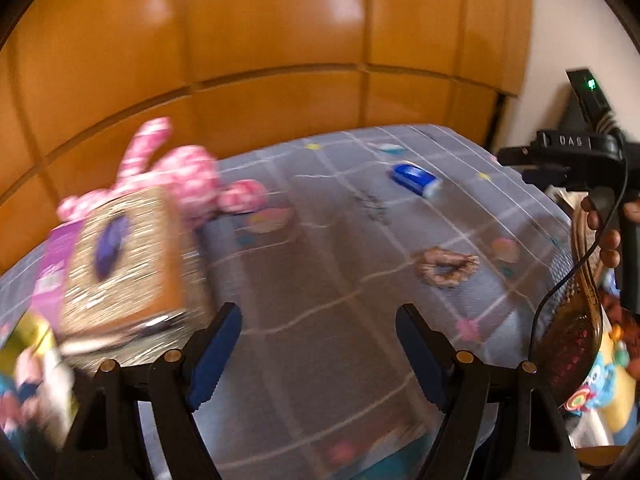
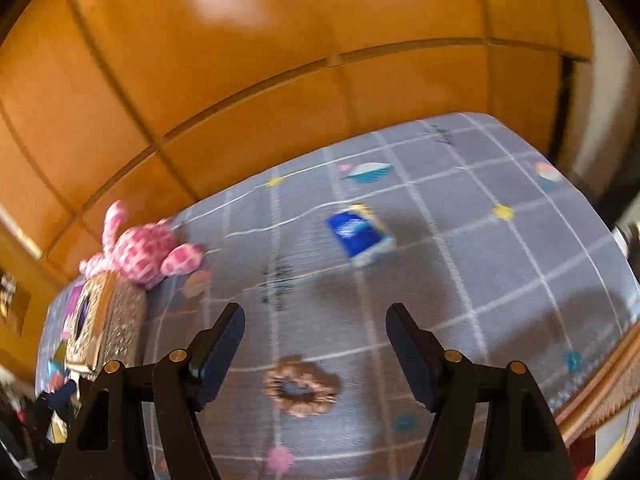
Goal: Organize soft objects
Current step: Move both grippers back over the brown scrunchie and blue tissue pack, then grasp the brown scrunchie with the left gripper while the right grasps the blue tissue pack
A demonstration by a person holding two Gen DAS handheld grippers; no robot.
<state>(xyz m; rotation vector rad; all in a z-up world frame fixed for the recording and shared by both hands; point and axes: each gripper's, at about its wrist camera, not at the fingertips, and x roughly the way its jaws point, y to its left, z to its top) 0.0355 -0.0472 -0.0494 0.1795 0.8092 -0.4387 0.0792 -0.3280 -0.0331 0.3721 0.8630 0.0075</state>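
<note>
A pink-and-white plush rabbit (image 1: 180, 176) (image 2: 142, 250) lies at the table's far left, behind a glittery gold box (image 1: 132, 264) (image 2: 102, 320). A brown scrunchie (image 1: 446, 267) (image 2: 300, 390) rests on the grey checked tablecloth (image 1: 320, 280) (image 2: 460, 260). Farther back lies a blue tissue pack (image 1: 416, 178) (image 2: 360, 234). My left gripper (image 1: 318, 354) is open above the cloth, with the scrunchie ahead to its right. My right gripper (image 2: 314, 354) is open too, and the scrunchie lies on the cloth in line with the gap between its fingers. Neither holds anything.
Orange wooden panels (image 1: 280, 40) (image 2: 280, 60) back the table. A brown mesh basket (image 1: 576, 320) stands at the right edge with colourful toys (image 1: 600, 384) below it. Purple and yellow packages (image 1: 52, 264) crowd the left. A hand (image 1: 604, 236) grips the other tool.
</note>
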